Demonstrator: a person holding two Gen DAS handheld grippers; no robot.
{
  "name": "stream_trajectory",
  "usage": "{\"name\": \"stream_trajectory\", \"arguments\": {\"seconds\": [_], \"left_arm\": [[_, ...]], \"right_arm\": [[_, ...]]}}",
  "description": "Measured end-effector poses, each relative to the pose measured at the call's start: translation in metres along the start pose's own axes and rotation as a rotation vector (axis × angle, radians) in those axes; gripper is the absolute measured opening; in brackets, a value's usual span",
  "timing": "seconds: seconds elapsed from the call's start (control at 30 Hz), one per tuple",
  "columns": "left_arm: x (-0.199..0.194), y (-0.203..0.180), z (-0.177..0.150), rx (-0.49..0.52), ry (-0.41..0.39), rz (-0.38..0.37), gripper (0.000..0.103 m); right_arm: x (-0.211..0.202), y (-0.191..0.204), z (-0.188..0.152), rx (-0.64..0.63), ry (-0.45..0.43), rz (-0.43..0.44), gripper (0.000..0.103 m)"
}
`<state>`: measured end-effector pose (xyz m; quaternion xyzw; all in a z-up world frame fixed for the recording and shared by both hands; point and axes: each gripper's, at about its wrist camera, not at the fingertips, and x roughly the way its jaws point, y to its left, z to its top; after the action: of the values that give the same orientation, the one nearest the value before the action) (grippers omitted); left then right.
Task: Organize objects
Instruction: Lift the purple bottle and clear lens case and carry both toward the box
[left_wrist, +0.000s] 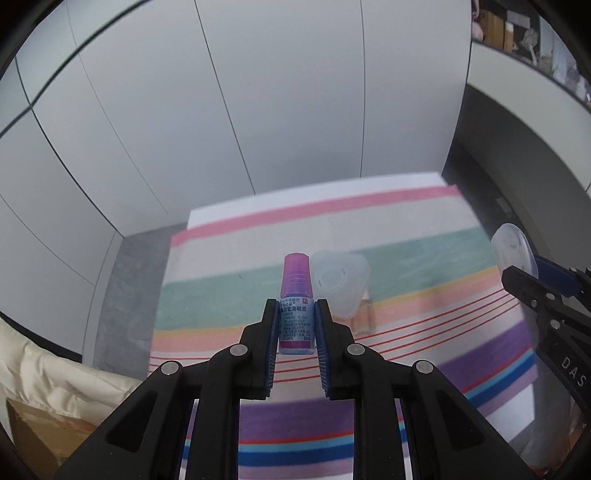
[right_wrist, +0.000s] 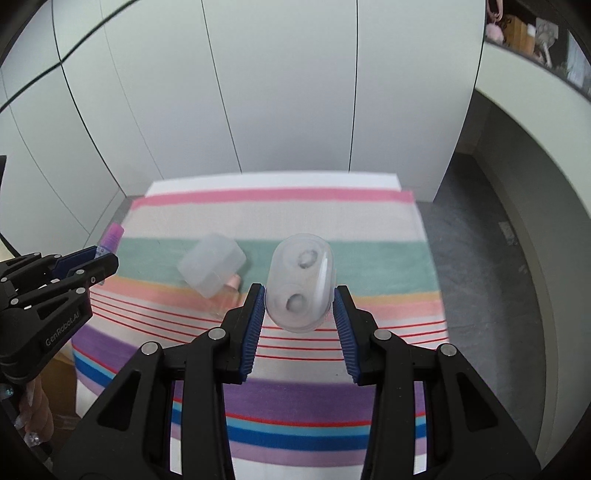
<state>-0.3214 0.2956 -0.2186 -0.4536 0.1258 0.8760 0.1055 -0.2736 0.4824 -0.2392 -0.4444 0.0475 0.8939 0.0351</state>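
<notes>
Nearest in the left wrist view, the left gripper (left_wrist: 296, 325) is closed narrow on a small eye-drop bottle (left_wrist: 296, 302) — blue pads press its printed label from both sides, and the bottle stands upright between them with its purple-pink cap above the fingertips, lifted clear of the cloth. In the right wrist view the right gripper (right_wrist: 300, 306) clamps a clear plastic contact-lens case (right_wrist: 301, 282) by its lower sides; two round wells show through the shell, and it too hangs above the cloth.

Below both lies a striped tablecloth (left_wrist: 424, 236) in pink, beige, green, orange, purple and blue bands with thin red lines. On it, near the green and orange stripes, rests a small clear bottle with a large frosted cap (right_wrist: 212, 269), lying tilted on its side, between the two grippers and apart from both.

At the left edge of the right view, fingertips with decorated nails (right_wrist: 33, 435) show under the left gripper.

Beyond the table's far edge stand pale grey wall panels (left_wrist: 258, 92) — with a cluttered shelf (right_wrist: 532, 37) at top right.
</notes>
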Motion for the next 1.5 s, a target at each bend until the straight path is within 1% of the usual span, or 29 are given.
{"name": "stream_trajectory", "arguments": {"seconds": [0.17,0.37,0.43,0.47,0.57,0.7,0.73,0.8,0.87,1.03,1.13,1.23,1.37,1.5], "left_arm": [[-0.044,0.003,0.001,0.003,-0.046,0.005,0.019],[-0.092,0.014,-0.001,0.000,-0.067,0.011,0.019],[-0.108,0.019,-0.003,-0.002,-0.079,0.038,0.019],[-0.114,0.019,-0.006,-0.003,-0.083,0.051,0.019],[-0.132,0.021,-0.015,-0.006,-0.093,0.057,0.019],[-0.148,0.023,-0.030,-0.017,-0.072,0.055,0.019],[-0.152,0.023,-0.033,-0.015,-0.072,0.066,0.019],[-0.161,0.022,-0.042,-0.005,-0.087,0.089,0.020],[-0.170,0.021,-0.051,0.004,-0.101,0.094,0.020],[-0.180,0.024,-0.065,-0.023,-0.084,0.056,0.019],[-0.183,0.026,-0.070,-0.038,-0.084,0.047,0.019],[-0.181,0.034,-0.076,-0.077,-0.081,0.034,0.019],[-0.173,0.053,-0.078,-0.121,-0.056,0.044,0.019],[-0.167,0.079,-0.079,-0.177,-0.053,0.071,0.019]], "right_arm": [[-0.044,0.006,0.008,-0.007,-0.041,-0.005,0.040],[-0.090,0.017,0.006,-0.017,-0.070,0.001,0.040],[-0.104,0.020,0.004,-0.016,-0.075,-0.002,0.040],[-0.109,0.021,0.004,-0.015,-0.079,-0.004,0.040],[-0.127,0.022,0.000,-0.007,-0.096,0.009,0.040],[-0.150,0.025,-0.010,-0.007,-0.106,-0.002,0.040],[-0.154,0.026,-0.012,-0.007,-0.105,-0.002,0.040],[-0.162,0.027,-0.017,-0.008,-0.098,-0.006,0.040],[-0.171,0.026,-0.025,-0.005,-0.086,-0.014,0.040],[-0.186,0.024,-0.039,0.003,-0.063,-0.024,0.040],[-0.192,0.021,-0.045,0.009,-0.060,-0.029,0.040],[-0.195,0.021,-0.047,0.007,-0.055,-0.030,0.040],[-0.194,0.023,-0.047,-0.001,-0.056,-0.039,0.040],[-0.192,0.032,-0.044,-0.011,-0.055,-0.032,0.040]]}}
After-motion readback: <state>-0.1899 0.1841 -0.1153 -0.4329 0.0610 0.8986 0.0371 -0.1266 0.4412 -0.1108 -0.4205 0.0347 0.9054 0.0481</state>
